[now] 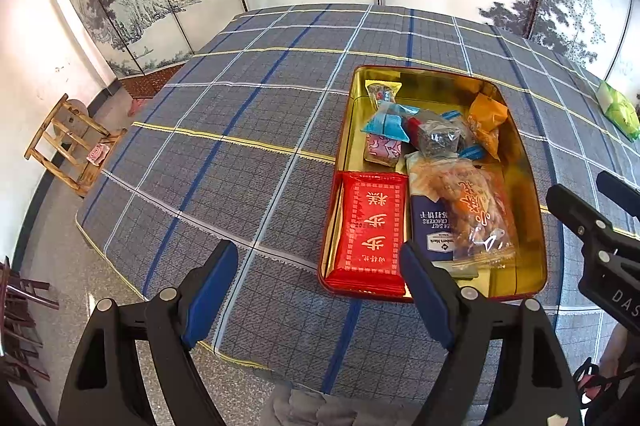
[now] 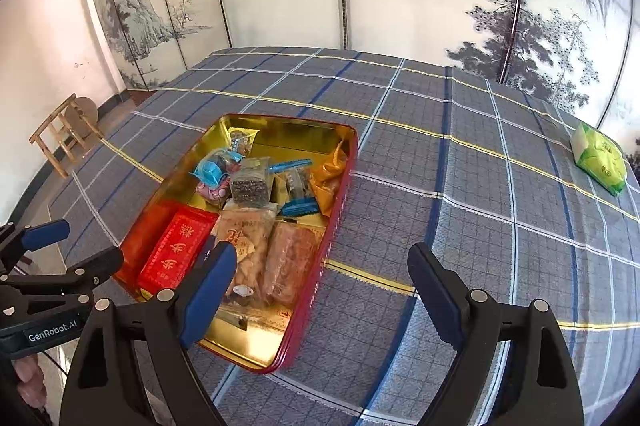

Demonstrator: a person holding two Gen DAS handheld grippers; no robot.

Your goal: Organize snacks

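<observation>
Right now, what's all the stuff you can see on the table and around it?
Tin: 1, red outside, gold inside, on the table, full of snacks.
Red packet: 1, red with gold writing, near left corner of the tin.
Navy cracker pack: 1, dark blue, beside the red packet.
Clear snack bag: 1, see-through with orange print, lying on the navy cracker pack.
Orange pouch: 1, at the tin's right wall.
Green pack: 1, green and white, alone on the cloth, far right.
Tablecloth: 1, grey-blue check.
Wooden stool: 1, on the floor, left.
Left gripper: 1, black with blue pads, open.
Right gripper: 1, same colours, open.
</observation>
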